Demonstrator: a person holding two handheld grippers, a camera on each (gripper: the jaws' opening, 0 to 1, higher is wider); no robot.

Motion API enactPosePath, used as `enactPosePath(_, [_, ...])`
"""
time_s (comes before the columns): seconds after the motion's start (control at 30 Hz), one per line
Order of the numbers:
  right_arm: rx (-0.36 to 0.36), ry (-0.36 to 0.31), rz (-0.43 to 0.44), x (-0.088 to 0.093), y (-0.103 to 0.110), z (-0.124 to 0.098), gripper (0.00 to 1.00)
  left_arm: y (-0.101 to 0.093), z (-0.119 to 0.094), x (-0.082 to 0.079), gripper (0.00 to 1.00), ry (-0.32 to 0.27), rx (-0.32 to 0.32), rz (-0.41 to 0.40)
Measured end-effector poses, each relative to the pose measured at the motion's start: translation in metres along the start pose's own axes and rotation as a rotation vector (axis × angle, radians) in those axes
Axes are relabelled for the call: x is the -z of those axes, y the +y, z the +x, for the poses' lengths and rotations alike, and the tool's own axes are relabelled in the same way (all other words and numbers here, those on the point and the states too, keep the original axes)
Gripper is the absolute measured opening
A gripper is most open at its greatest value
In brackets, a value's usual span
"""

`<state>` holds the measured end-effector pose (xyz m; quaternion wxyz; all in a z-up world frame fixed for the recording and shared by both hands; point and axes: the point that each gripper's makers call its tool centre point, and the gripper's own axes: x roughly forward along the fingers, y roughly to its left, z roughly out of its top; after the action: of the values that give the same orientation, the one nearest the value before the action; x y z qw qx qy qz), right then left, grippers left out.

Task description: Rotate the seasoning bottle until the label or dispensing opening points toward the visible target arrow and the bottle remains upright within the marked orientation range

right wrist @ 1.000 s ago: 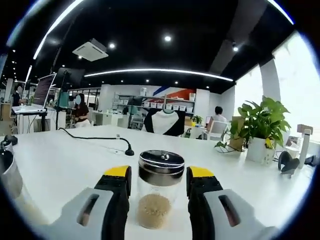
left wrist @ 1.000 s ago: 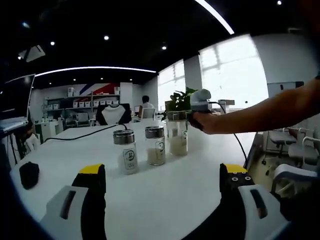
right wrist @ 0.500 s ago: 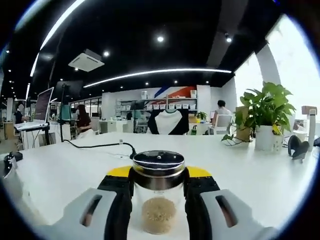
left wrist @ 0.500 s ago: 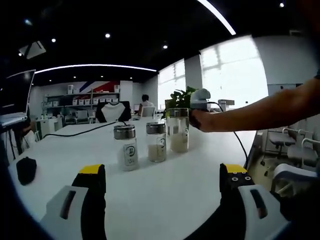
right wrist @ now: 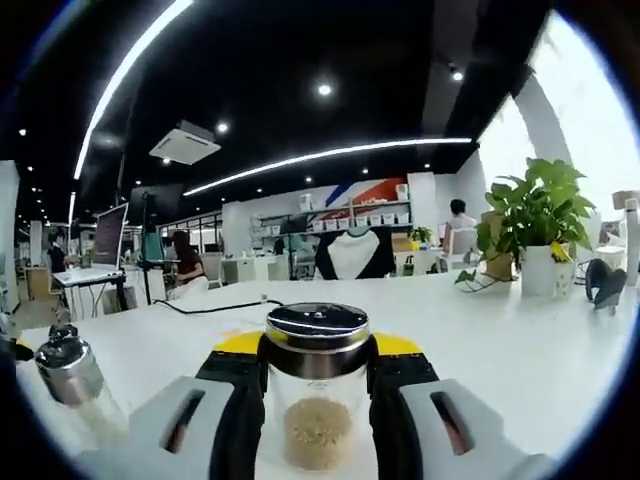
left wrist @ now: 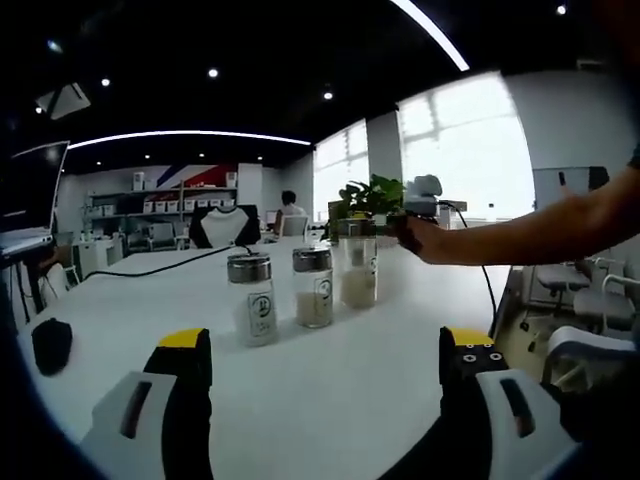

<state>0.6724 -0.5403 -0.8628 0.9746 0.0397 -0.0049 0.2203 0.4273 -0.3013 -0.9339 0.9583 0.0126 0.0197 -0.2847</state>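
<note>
Your right gripper (right wrist: 316,400) pinches the seasoning bottle (right wrist: 317,385), upright on the white table (right wrist: 520,350), brown grains in its base | your left gripper (left wrist: 325,375) hangs spread over bare tabletop | beyond it two labelled shakers (left wrist: 251,298) (left wrist: 313,287) stand beside the held bottle | potted plant (right wrist: 532,235) farther back; the label's facing is probably unreadable from here.

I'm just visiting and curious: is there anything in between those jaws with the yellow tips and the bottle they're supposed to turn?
Nothing visible stands between them. In the right gripper view, the right gripper has its jaws closed directly on the seasoning bottle, just under its metal cap. The left gripper waits open over the white table, short of the other two bottles.
</note>
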Motion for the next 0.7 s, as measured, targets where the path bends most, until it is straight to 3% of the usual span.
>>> enactPosePath(0.33, [-0.033,0.034,-0.125,-0.015,0.022,-0.029,0.37,-0.015,0.009,-0.002,0.99,0.009,0.033,0.030])
enactPosePath(0.43, [-0.062,-0.010,-0.127,-0.025,0.033,-0.047,0.37,-0.019,0.010,-0.003,0.99,0.005,0.035,0.031])
enactPosePath(0.7, [-0.092,-0.050,-0.119,-0.037,0.052,-0.082,0.37,-0.027,0.013,-0.003,0.99,0.002,0.048,0.028])
